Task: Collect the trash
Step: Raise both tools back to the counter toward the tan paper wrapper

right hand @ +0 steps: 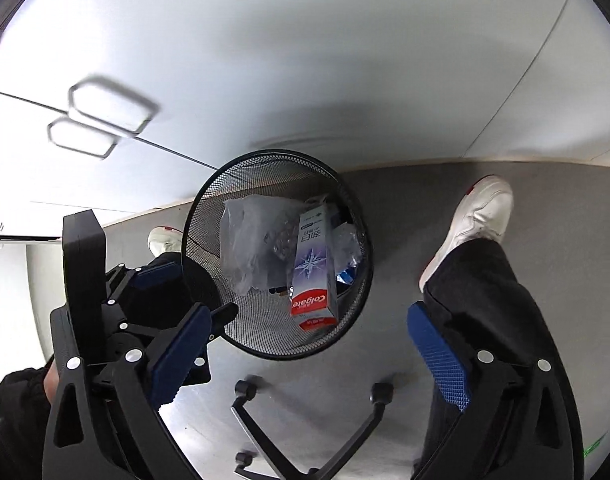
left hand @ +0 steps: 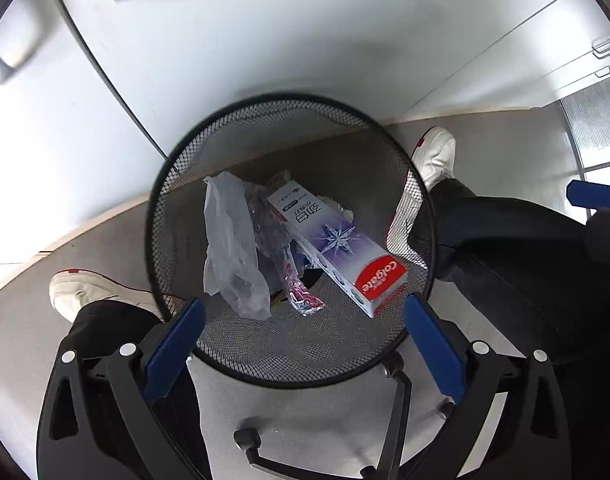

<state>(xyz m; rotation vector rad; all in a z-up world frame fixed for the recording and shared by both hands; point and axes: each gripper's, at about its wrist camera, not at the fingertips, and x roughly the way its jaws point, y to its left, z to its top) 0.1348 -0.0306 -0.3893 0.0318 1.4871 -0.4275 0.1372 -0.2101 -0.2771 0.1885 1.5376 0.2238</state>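
Grey floor by white cabinets: mesh bin sits between the feet, toothpaste box and plastic bag inside. Left gripper and right gripper hover wide open, empty, probably post-drop.

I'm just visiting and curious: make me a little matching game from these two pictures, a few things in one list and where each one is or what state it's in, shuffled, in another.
Things:
1. Colgate toothpaste box
2. clear plastic bag
3. white sneaker
4. left gripper

Place or state:
A. on the grey floor, beside the mesh wastebasket
B. jaws open, empty, above the basket's near rim
C. crumpled in the basket, left of the box in the left wrist view
D. lying slanted in the basket, red end nearest the camera

Pairs: 1-D, 2-C, 3-A, 4-B
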